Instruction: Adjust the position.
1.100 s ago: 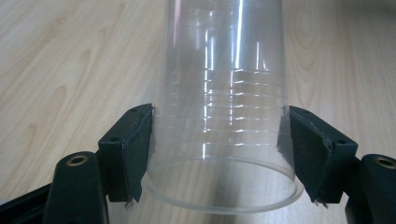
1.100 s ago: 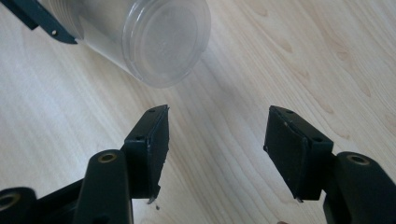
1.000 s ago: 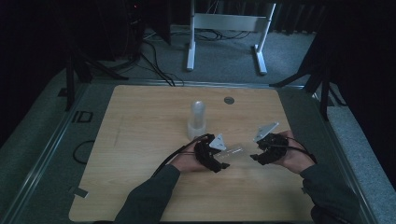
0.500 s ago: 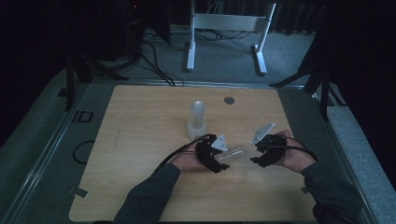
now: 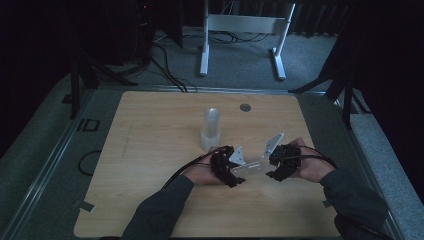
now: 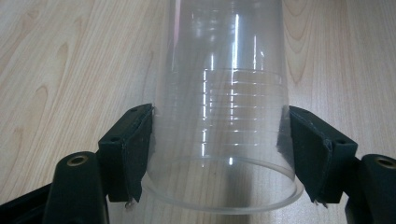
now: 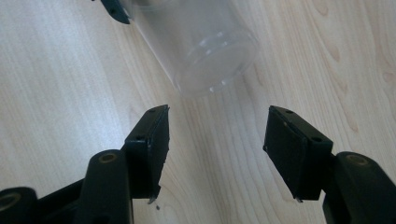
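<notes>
The left gripper (image 6: 219, 154) holds a clear plastic cup (image 6: 224, 116) on its side, low over the wooden table (image 5: 150, 150), near the front and a bit right of the middle. Its two black jaws press on the cup from both sides, close to the open rim, and the rim faces back toward the hand. The closed bottom of the cup (image 7: 205, 46) points toward the right gripper (image 7: 215, 149). That gripper is just beside the bottom, not touching it. Its jaws are spread wide with nothing between them. Further back on the table stands a stack of cups (image 5: 210, 129), upside down, and a small round disc (image 5: 245, 107) lies behind it. The job now looks like passing the cup from one gripper to the other, or both taking hold of it. To do it well, the left gripper should keep the cup steady and not squeeze harder, because thin plastic bends and cracks easily. The right gripper should line up so the cup's bottom sits right in the middle of its open jaws, then slide forward slowly until the pads are on both sides of the cup. Then it should close gently, only until the cup stops wobbling. The left gripper should let go only after the right one has a firm hold. If it lets go too soon, the cup may drop and roll away.
</notes>
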`<state>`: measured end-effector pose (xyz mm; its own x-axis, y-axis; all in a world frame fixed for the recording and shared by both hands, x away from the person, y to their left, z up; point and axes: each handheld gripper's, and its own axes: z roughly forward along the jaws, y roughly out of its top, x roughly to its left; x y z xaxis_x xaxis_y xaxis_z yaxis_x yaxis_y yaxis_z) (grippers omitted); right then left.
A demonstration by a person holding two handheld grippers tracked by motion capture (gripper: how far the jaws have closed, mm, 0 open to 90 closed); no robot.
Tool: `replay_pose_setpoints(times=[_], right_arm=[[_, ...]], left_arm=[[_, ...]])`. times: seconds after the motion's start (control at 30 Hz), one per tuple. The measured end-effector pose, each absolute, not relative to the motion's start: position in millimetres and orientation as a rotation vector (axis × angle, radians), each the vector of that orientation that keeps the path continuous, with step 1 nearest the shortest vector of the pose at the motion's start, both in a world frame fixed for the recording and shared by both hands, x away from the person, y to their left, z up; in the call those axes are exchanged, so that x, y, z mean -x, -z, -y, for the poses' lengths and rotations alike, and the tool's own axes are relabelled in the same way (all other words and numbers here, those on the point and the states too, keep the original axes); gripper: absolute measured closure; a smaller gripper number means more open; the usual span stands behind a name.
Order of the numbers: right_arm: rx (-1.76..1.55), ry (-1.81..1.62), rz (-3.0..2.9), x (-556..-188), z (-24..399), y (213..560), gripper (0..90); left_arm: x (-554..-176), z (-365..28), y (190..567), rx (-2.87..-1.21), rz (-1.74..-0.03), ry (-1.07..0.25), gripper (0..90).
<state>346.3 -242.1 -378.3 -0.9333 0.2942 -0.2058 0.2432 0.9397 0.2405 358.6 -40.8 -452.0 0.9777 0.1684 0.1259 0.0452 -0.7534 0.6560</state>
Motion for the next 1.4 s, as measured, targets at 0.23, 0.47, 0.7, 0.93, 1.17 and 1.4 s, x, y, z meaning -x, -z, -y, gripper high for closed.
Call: replay_pose_setpoints(times=[0.23,0.47,0.7,0.93,1.17,1.4], right_arm=[[-0.347,-0.259,-2.896,-346,234,379,39.5],[-0.325,-0.219,-2.93,-346,228,380,38.6],[-0.267,-0.184,-2.952,-345,221,384,35.2],[-0.257,-0.184,-2.953,-344,217,385,32.5],[-0.238,-0.188,-2.976,-345,214,390,31.3],[-0.258,-0.203,-2.987,-344,214,391,31.3]], left_arm=[[-355,45,450,-2.446,-0.115,-0.254,27.9],[-352,49,450,-2.483,-0.073,-0.28,27.9],[-347,51,448,-2.496,-0.036,-0.322,28.4],[-343,53,448,-2.499,-0.011,-0.339,28.5],[-335,55,445,-2.486,0.029,-0.381,28.5],[-334,55,440,-2.471,0.037,-0.379,28.5]])
